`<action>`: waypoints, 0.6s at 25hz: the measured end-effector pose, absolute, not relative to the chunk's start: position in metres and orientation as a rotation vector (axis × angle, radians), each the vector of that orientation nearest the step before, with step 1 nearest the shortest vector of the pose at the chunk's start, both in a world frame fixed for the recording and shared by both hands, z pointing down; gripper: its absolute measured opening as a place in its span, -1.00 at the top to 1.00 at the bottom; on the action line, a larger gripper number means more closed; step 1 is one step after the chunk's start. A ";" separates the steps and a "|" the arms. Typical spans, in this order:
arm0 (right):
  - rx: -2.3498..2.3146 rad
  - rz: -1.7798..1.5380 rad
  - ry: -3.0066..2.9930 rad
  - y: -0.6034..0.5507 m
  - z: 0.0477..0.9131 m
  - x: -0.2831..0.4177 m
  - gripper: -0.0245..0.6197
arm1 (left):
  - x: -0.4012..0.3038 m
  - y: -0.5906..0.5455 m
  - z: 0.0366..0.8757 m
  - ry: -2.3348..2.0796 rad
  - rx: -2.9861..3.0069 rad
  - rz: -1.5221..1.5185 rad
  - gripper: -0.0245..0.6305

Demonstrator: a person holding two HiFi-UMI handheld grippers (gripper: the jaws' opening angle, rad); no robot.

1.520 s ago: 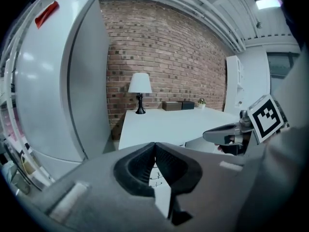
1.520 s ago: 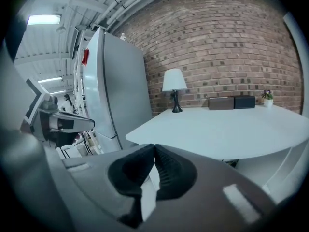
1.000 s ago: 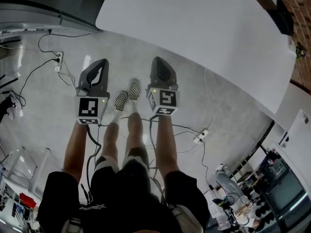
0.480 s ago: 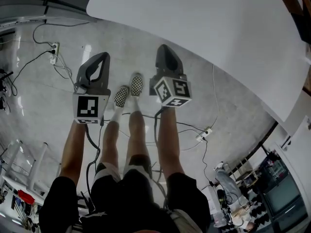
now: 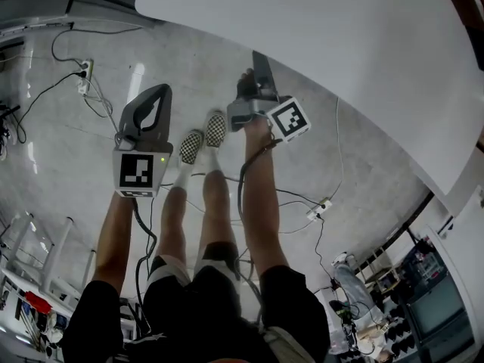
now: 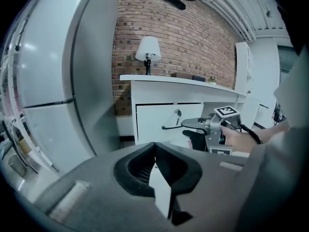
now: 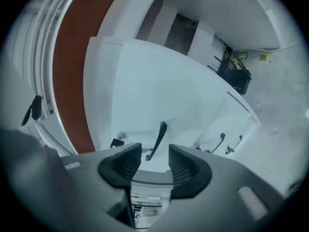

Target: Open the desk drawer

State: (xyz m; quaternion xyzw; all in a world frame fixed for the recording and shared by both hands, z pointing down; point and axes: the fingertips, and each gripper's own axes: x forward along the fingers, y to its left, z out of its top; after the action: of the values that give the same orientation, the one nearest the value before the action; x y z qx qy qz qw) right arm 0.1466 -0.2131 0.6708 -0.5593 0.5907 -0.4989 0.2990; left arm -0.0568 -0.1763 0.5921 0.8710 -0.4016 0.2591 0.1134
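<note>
The person wears a black short-sleeved top (image 5: 94, 308), black shorts (image 5: 204, 286), white socks (image 5: 181, 178) and black-and-white checkered slip-on shoes (image 5: 215, 129). The left tool (image 5: 159, 91) has a smooth grey shell that tapers toward the front, with black ribbed pads (image 6: 140, 166) inside. At its rear sits a cube (image 5: 138, 174) bearing a black-and-white square marker and a small green light (image 5: 161, 158). The right tool (image 5: 257, 57) is built alike, with its own marker cube (image 5: 290, 118). A black cable (image 5: 144, 221) trails back from each tool
</note>
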 end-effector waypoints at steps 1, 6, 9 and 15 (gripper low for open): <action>-1.495 -1.341 1.524 -0.213 0.676 0.150 0.37 | -0.059 -0.176 0.593 -1.181 2.553 0.764 0.89; -1.483 -1.335 1.475 -0.226 0.678 0.153 0.37 | -0.068 -0.177 0.598 -1.205 2.532 0.773 0.89; -1.467 -1.329 1.454 -0.232 0.678 0.153 0.49 | -0.073 -0.178 0.600 -1.213 2.520 0.753 0.89; -1.444 -1.344 1.366 -0.229 0.687 0.157 0.76 | -0.078 -0.178 0.603 -1.223 2.504 0.741 0.89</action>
State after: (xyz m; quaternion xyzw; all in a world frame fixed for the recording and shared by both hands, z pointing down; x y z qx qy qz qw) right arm 0.1568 -0.2293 0.6865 -0.5609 0.5306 -0.5219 0.3626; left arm -0.0780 -0.1781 0.6027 0.8611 -0.4207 0.2547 0.1288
